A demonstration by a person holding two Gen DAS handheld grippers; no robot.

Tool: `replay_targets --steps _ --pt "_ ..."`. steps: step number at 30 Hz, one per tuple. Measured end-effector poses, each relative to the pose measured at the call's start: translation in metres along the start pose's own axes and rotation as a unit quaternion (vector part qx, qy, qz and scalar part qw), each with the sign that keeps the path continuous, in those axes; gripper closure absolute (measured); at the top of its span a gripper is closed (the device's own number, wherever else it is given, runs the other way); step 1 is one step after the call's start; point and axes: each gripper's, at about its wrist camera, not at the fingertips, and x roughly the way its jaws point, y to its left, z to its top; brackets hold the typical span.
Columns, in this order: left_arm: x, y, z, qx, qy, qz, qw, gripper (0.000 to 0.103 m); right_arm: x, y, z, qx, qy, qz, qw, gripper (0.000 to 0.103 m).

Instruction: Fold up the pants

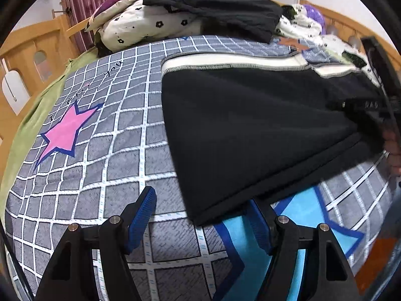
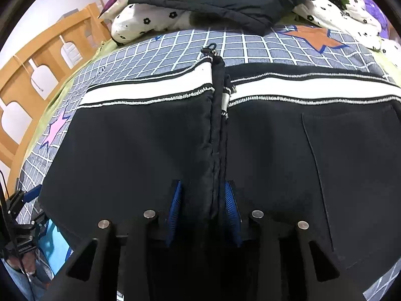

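Observation:
Black pants (image 2: 130,150) with a white waistband (image 2: 150,91) lie flat on the checked bedsheet (image 1: 105,155), waistband at the far side. My right gripper (image 2: 203,200) is down on them with its blue pads on either side of the raised middle seam; the pads stand apart from it, open. In the left wrist view the pants (image 1: 250,130) fill the right half. There my left gripper (image 1: 200,204) is wide open at their near left corner. Its right pad (image 1: 258,223) sits at the cloth's edge and its left pad (image 1: 144,213) is over bare sheet, holding nothing.
A heap of dark clothing (image 1: 213,2) rests on flowered pillows (image 1: 140,25) at the back of the bed. A wooden bed rail (image 1: 30,50) runs along the left. A hand (image 1: 393,150) shows at the right edge of the left wrist view.

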Motion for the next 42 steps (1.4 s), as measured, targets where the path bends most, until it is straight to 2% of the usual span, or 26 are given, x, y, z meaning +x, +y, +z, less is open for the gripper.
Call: replay_targets --steps 3,5,7,10,13,14,17,18,21,23,25,28,30,31,32,33,34,35,37,39,42 --pt "-0.009 0.000 0.000 -0.004 -0.033 0.018 0.9993 0.033 0.002 0.004 0.000 -0.009 -0.007 -0.010 1.000 0.066" --pt "-0.011 0.007 0.001 -0.022 -0.040 0.027 0.9986 0.033 0.000 0.004 -0.001 -0.009 -0.014 -0.008 1.000 0.083" --pt "-0.011 0.016 0.000 -0.041 -0.036 0.022 0.9983 0.033 -0.009 0.001 0.001 -0.003 -0.029 0.005 1.000 0.088" --pt "-0.017 0.021 -0.002 -0.052 -0.039 0.008 0.9979 0.033 -0.037 -0.009 0.003 0.018 -0.068 0.034 0.997 0.090" --pt "-0.021 0.015 -0.004 -0.031 -0.038 0.009 0.9987 0.033 -0.059 -0.014 -0.002 0.037 -0.076 0.027 0.996 0.090" --pt "-0.019 0.012 -0.005 -0.022 -0.032 0.003 0.9992 0.033 -0.058 -0.015 -0.007 0.032 -0.066 0.022 0.997 0.090" --pt "-0.021 0.004 -0.007 0.000 -0.023 -0.020 0.9995 0.033 -0.022 -0.017 -0.017 0.029 0.002 -0.007 1.000 0.083" --pt "-0.025 0.001 -0.007 0.005 -0.031 -0.029 0.9991 0.033 -0.015 -0.015 -0.020 0.018 0.002 -0.017 1.000 0.083" --pt "-0.048 -0.002 -0.005 0.013 -0.064 -0.052 0.9965 0.033 -0.029 -0.004 -0.017 -0.025 -0.011 -0.047 0.999 0.080" --pt "-0.061 0.001 -0.002 -0.001 -0.087 -0.045 0.9952 0.033 -0.053 0.000 -0.017 -0.038 -0.035 -0.057 0.997 0.078" --pt "-0.062 0.002 0.004 -0.016 -0.092 -0.040 0.9948 0.033 -0.075 0.002 -0.022 -0.045 -0.059 -0.054 0.996 0.077" --pt "-0.043 0.003 0.016 -0.046 -0.065 -0.034 0.9963 0.033 -0.079 0.005 -0.029 -0.051 -0.061 -0.057 0.995 0.075" --pt "-0.017 0.002 0.019 -0.058 -0.012 -0.024 0.9980 0.034 -0.057 0.003 -0.038 -0.044 -0.018 -0.075 0.996 0.075" --pt "0.000 0.001 0.018 -0.065 0.026 -0.032 0.9971 0.035 -0.049 0.001 -0.042 -0.038 -0.008 -0.074 0.996 0.075" --pt "0.013 0.002 0.014 -0.081 0.046 -0.042 0.9947 0.034 -0.047 -0.001 -0.045 -0.033 -0.016 -0.069 0.997 0.072" --pt "0.015 0.003 0.012 -0.093 0.040 -0.043 0.9939 0.033 -0.049 0.002 -0.047 -0.033 -0.026 -0.069 0.997 0.067" --pt "0.013 0.004 0.013 -0.098 0.034 -0.044 0.9937 0.033 -0.047 0.005 -0.046 -0.046 -0.013 -0.061 0.997 0.059" --pt "0.012 0.004 0.017 -0.093 0.038 -0.046 0.9939 0.033 -0.046 0.007 -0.045 -0.059 -0.003 -0.057 0.997 0.059" --pt "0.004 0.005 0.023 -0.087 0.020 -0.051 0.9947 0.033 -0.053 0.006 -0.046 -0.063 -0.006 -0.059 0.996 0.059" --pt "-0.002 0.008 0.029 -0.085 0.001 -0.038 0.9956 0.035 -0.068 -0.001 -0.043 -0.056 -0.022 -0.053 0.997 0.058" --pt "-0.002 0.014 0.038 -0.099 -0.002 -0.048 0.9939 0.035 -0.098 -0.028 -0.037 -0.019 -0.075 -0.078 0.994 0.047"
